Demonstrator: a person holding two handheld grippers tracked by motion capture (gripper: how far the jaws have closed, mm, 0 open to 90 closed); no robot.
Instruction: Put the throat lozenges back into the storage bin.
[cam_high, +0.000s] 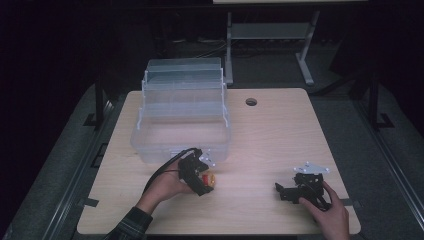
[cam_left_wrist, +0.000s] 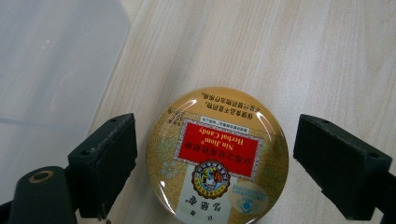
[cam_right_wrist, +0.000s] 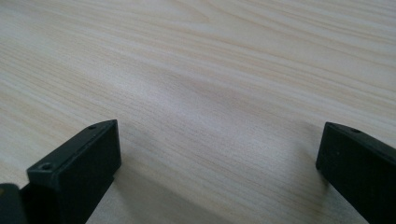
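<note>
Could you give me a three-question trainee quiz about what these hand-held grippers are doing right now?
1. True or false: the left hand-held gripper is clamped tight on the herbal candy tin.
2. What lies between the right hand-held gripper jaws? A) the tin B) bare wooden table C) a lid
3. Fill in: the clear plastic storage box sits on the table's ____ side, seen from the person.

Key: 1 false, its jaws straddle the tin, apart; 2 B; 3 left.

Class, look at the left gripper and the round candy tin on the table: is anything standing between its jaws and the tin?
Nothing visible does. In the left gripper view the candy tin lies flat on the wooden table between the open jaws of the left gripper, with bare gaps either side. The clear plastic box sits off to one side.
</note>
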